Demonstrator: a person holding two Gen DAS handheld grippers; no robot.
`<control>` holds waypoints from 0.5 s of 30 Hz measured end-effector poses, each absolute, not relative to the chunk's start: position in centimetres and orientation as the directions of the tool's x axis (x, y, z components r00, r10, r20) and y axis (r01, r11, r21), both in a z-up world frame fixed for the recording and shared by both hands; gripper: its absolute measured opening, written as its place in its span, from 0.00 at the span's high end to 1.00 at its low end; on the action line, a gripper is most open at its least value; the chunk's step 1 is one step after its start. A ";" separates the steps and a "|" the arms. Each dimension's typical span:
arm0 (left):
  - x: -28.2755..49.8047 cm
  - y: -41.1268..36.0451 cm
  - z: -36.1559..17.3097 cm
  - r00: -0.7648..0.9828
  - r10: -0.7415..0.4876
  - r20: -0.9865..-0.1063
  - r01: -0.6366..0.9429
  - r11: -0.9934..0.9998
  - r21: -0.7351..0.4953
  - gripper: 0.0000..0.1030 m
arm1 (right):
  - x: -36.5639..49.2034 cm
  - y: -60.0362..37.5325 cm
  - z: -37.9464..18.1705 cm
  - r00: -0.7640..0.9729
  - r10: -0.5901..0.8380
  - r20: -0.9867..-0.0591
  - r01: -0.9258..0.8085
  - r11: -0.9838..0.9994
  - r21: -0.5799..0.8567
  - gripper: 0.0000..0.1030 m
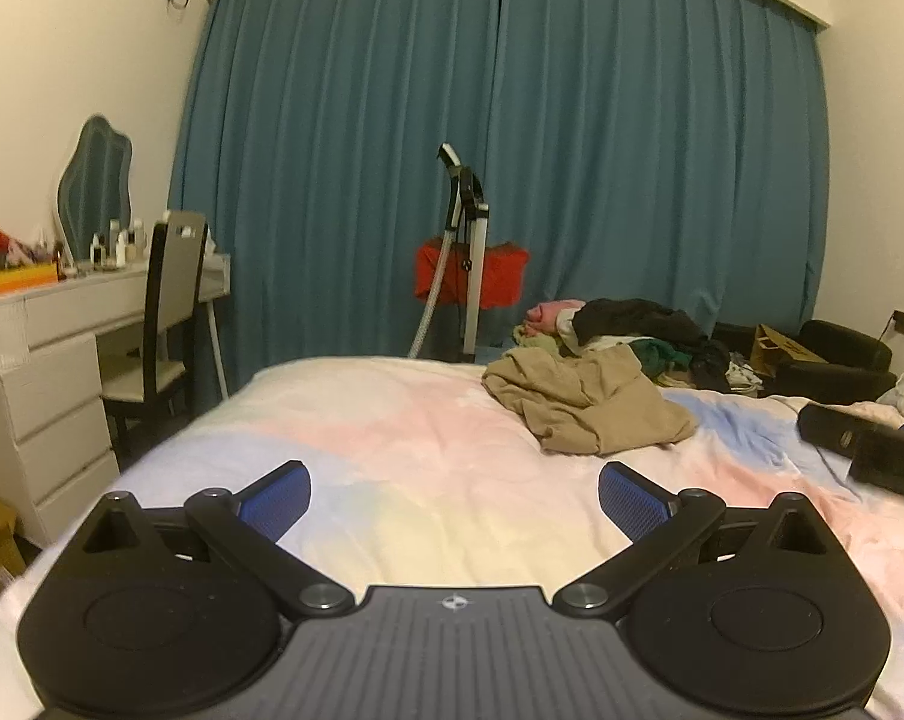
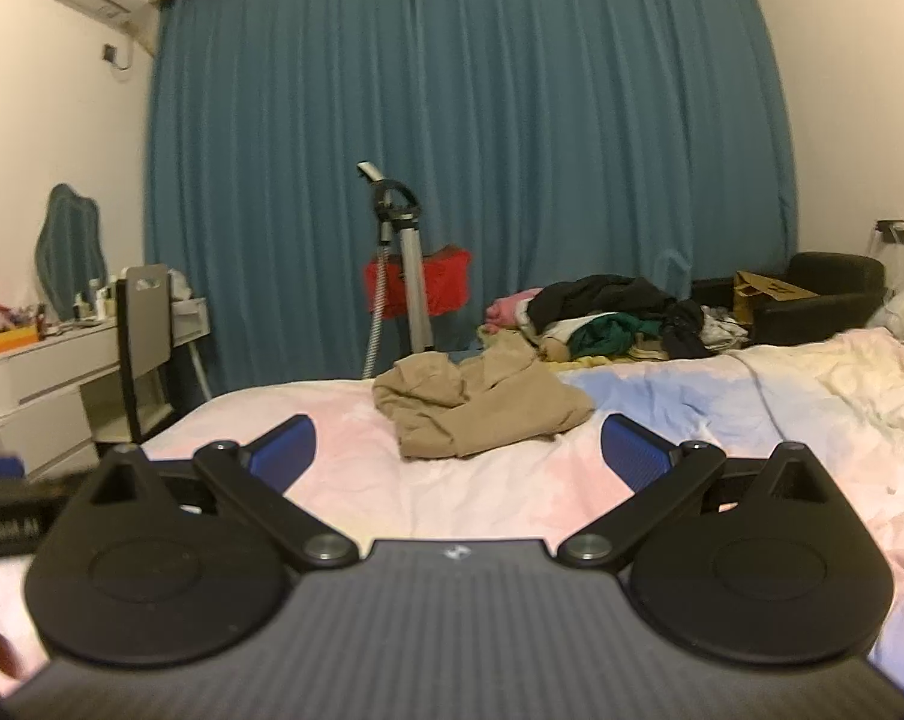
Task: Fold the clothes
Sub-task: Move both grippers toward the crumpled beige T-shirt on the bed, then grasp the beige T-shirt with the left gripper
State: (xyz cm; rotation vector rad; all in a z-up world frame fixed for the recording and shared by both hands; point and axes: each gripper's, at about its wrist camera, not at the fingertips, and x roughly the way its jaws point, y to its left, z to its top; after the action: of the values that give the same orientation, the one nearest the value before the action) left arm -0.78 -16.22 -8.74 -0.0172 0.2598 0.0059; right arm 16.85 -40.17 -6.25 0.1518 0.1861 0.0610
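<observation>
Clothes are where your attention should go here: the tan garment is lying crumpled on the pastel bedspread, bunched up with nothing laid flat, and it sits ahead of you toward the far edge of the bed. Behind it there's a mixed pile of clothes, dark, green and pink stuff all heaped together, close behind the tan one though I can't tell if they touch. Your left gripper has its blue pads spread wide with nothing between them, just hovering over bare bedding well short of the fabric. Same deal with your right gripper: jaws wide apart, holding nothing, lined up more or less straight at the tan piece but apart from it. As for which step you're on, my read is you're between grabs, with the tan garment as the likely target since it's nearest and separate from the heap. It's clearly not folded as it lies. Whatever you do with it calls for finding real edges, like a hem or waistband, rather than pinching a random wad, and soft cloth like that will sag and drag, so spread it flat on the open bedding in front of you before you crease anything.
</observation>
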 end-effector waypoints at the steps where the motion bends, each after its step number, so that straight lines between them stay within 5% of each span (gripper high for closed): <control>1: -0.6 -16.7 -9.3 0.965 0.003 -0.263 -0.009 1.000 -0.020 0.00 | 16.8 -40.2 -6.2 0.981 0.074 -0.178 -0.046 0.986 0.159 0.00; 8: 7.2 -20.7 -10.7 0.940 -0.029 -0.340 0.011 0.999 -0.052 0.03 | 17.1 -41.6 -6.4 0.969 0.145 -0.201 -0.090 0.962 0.258 0.00; 15: 25.1 -26.5 -11.6 0.893 -0.073 -0.443 0.037 0.995 -0.089 0.03 | 17.2 -40.8 -6.8 0.972 0.120 -0.203 -0.075 0.973 0.219 0.00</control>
State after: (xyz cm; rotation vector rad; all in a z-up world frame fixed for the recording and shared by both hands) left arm 25.15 -26.51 -11.62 -0.0793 0.4625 -0.0576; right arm 17.17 -40.78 -6.85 0.2121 0.2169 0.0992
